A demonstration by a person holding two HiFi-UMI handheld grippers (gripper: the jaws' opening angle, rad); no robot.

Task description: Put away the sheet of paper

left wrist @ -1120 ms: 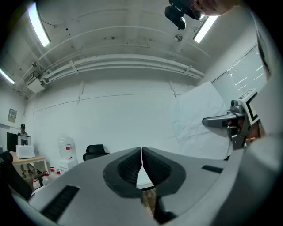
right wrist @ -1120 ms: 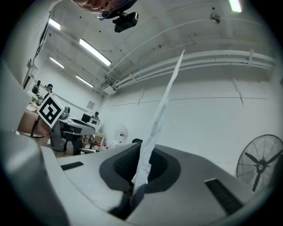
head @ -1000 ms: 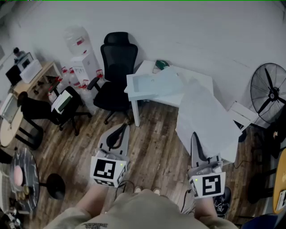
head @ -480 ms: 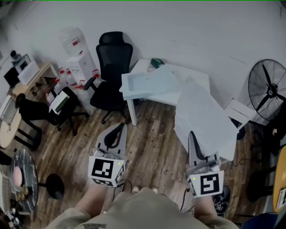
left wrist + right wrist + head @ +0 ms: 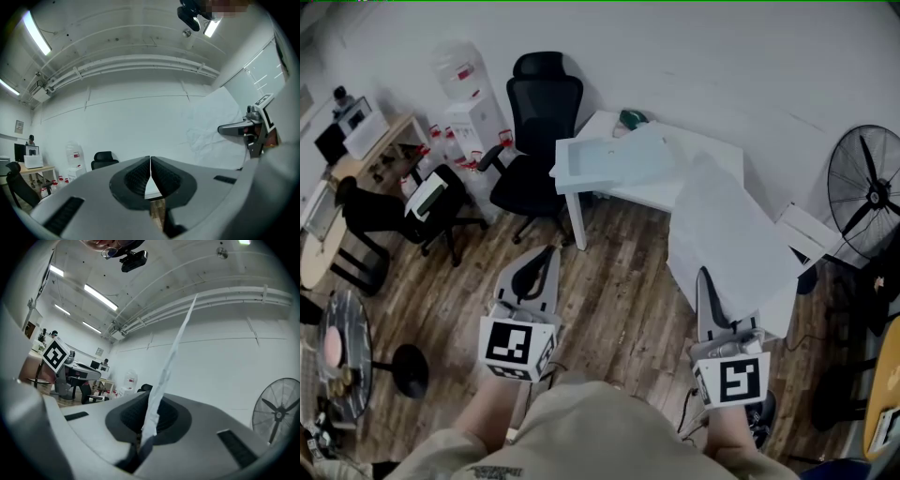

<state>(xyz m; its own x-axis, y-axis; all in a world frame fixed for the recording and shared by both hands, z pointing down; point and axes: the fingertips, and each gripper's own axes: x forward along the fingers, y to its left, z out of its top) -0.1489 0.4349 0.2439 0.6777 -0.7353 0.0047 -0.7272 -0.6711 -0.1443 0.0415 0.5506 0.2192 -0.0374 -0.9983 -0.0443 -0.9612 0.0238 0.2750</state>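
A large crumpled white sheet of paper hangs in the air in the head view, held by its lower edge in my right gripper, which is shut on it. In the right gripper view the sheet of paper rises edge-on from between the closed jaws of the right gripper. My left gripper is at the lower left of the head view, apart from the paper. In its own view the left gripper has its jaws pressed together with nothing between them. The sheet shows at the right there.
A white table with a pale blue tray stands ahead by the wall. A black office chair and a water dispenser are to its left. A floor fan stands right. Desks and chairs fill the left side.
The view has shifted slightly as the person moved; both grippers sit a little lower in the head view. The right gripper keeps its hold on the paper.
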